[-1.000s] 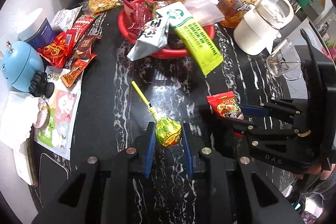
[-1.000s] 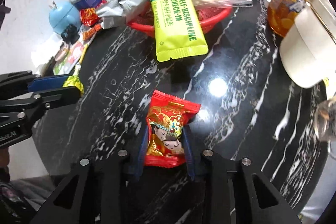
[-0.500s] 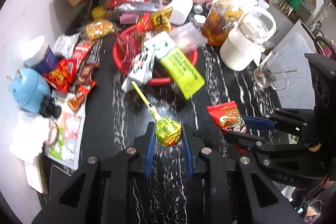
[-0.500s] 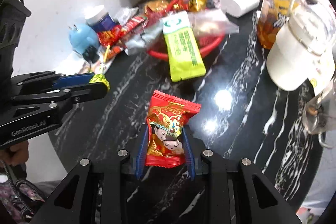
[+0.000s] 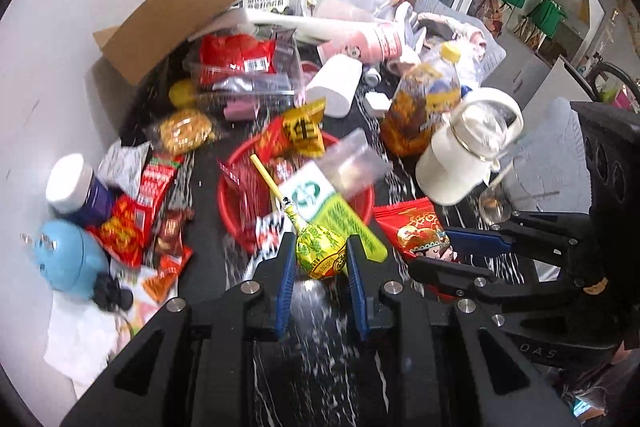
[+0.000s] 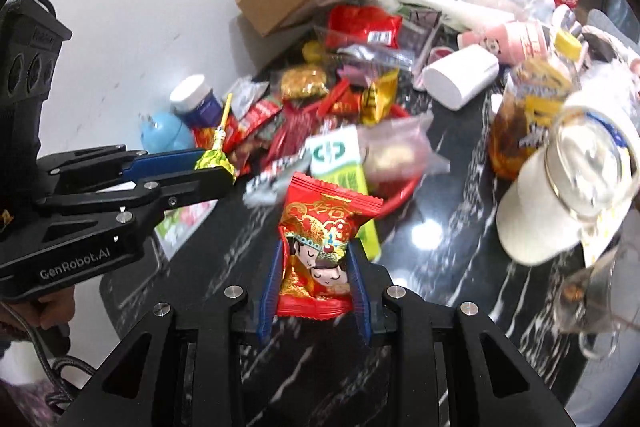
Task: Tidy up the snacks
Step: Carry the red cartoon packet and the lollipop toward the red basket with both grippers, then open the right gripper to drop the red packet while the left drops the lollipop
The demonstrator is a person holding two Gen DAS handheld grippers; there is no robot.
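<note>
My left gripper (image 5: pixel 319 250) is shut on a green-and-yellow wrapped lollipop (image 5: pixel 320 251), held above the black marble table with its yellow stick slanting up and left. My right gripper (image 6: pixel 316 254) is shut on a red snack packet (image 6: pixel 320 247) with a cartoon face, also lifted off the table. In the left wrist view the right gripper (image 5: pixel 448 247) with the red packet (image 5: pixel 414 227) shows at right. In the right wrist view the left gripper (image 6: pixel 218 171) with the lollipop (image 6: pixel 214 163) shows at left. A red basket (image 5: pixel 228 195) heaped with snacks lies beyond both.
A white kettle (image 5: pixel 460 163), a tea bottle (image 5: pixel 424 107) and a glass mug (image 6: pixel 592 291) stand to the right. A cardboard box (image 5: pixel 172 11), bags and cups crowd the back. Loose snack packets (image 5: pixel 132 211), a blue round toy (image 5: pixel 64 263) and a white-lidded jar (image 5: pixel 76 183) lie left.
Both grippers have risen off the table, each still holding its snack. The views now take in more of the clutter at the back, and the basket appears farther below.
</note>
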